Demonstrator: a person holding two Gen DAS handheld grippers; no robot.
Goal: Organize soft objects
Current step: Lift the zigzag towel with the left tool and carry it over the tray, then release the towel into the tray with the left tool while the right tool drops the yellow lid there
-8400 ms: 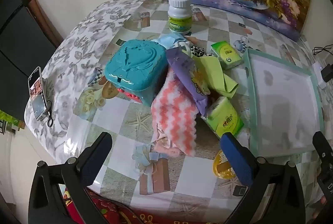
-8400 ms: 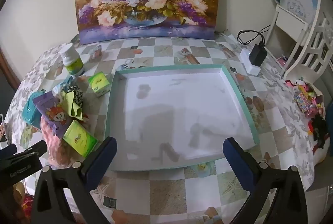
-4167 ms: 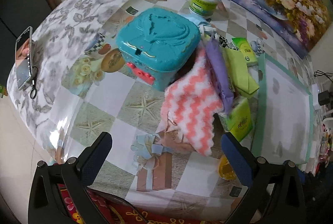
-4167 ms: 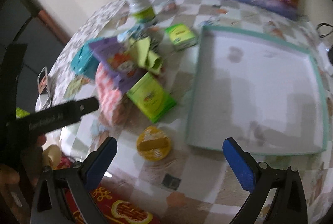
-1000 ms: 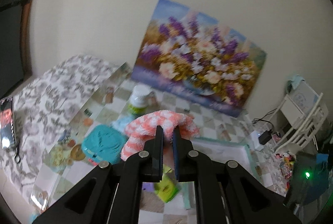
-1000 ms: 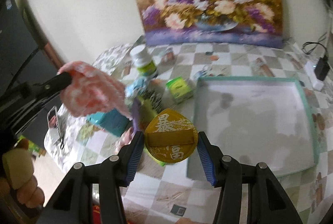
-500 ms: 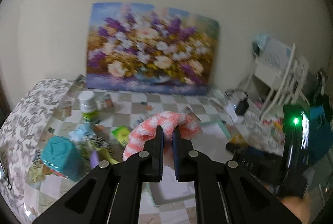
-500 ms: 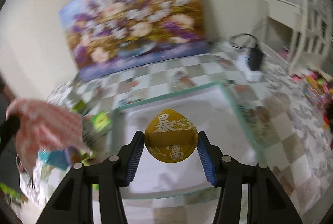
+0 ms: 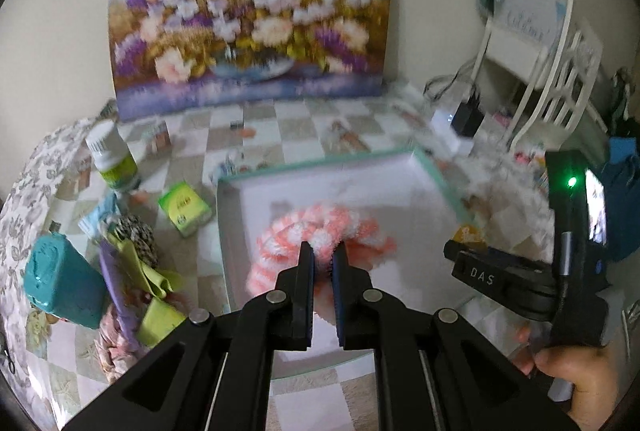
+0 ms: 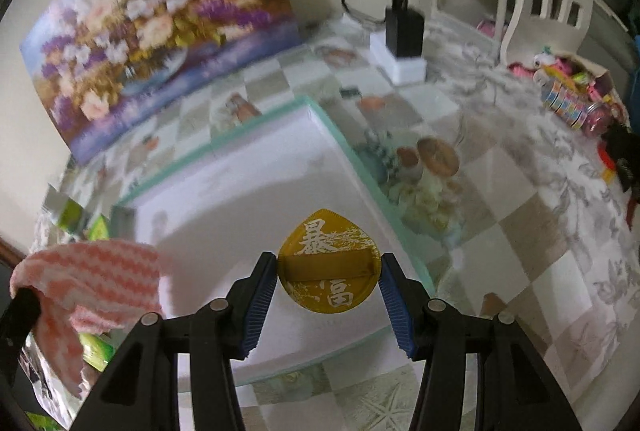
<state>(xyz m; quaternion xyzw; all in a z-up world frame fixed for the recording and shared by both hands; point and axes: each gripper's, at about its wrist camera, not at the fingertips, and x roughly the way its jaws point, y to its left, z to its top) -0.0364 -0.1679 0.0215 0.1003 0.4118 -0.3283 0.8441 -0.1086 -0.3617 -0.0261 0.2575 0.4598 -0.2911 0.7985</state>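
The pink-and-white cloth (image 9: 320, 231) is clenched in the left tool (image 9: 322, 255), draped from 9 to 3 o'clock above the tray (image 9: 436, 171); the yellow pouch (image 10: 329, 267), tip at 12 o'clock, is gripped crosswise by the right tool (image 10: 329, 271).

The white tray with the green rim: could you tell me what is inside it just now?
Inside the tray only bare white floor shows. The pink towel and yellow pouch hang above it in the grippers, covering part of the floor.
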